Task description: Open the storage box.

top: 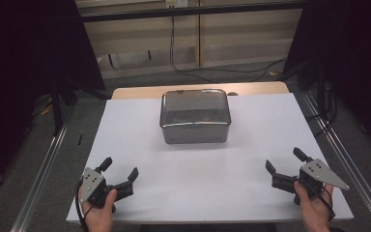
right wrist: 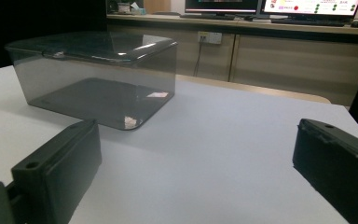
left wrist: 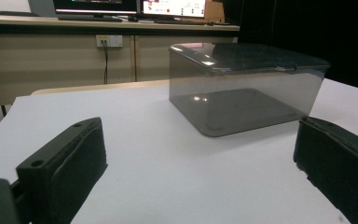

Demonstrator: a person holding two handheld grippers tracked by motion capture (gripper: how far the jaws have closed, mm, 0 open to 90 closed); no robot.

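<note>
1. Desk (top: 140, 145): white top, bare except for one box. Both claws sit at the near edge, one at each corner.
2. Box (top: 195, 116): smoky see-through plastic with a lid on, standing upright toward the far middle of the desk, well apart from both claws. In the left claw view (left wrist: 247, 86) it lies ahead and right; in the right claw view (right wrist: 98, 74) it lies ahead and left.
3. Box axis: the long side runs left-right across the desk, a long wall faces the person, the lid faces up. It sits square to the desk edges, not tilted. Contents can't be made out through the tint.
4. Left claw (top: 121, 166): jaws wide apart, nothing between them, angled in toward the box.
5. Right claw (top: 282, 161): same state, spread wide and empty, aimed at the box from the other side.
6. Progress, my read: at the start. Box is untouched, lid is closed, no contact from either claw.
7. Left to do: everything. Both claws need to reach the box first; a two-sided approach looks likely given how they are aimed.
</note>
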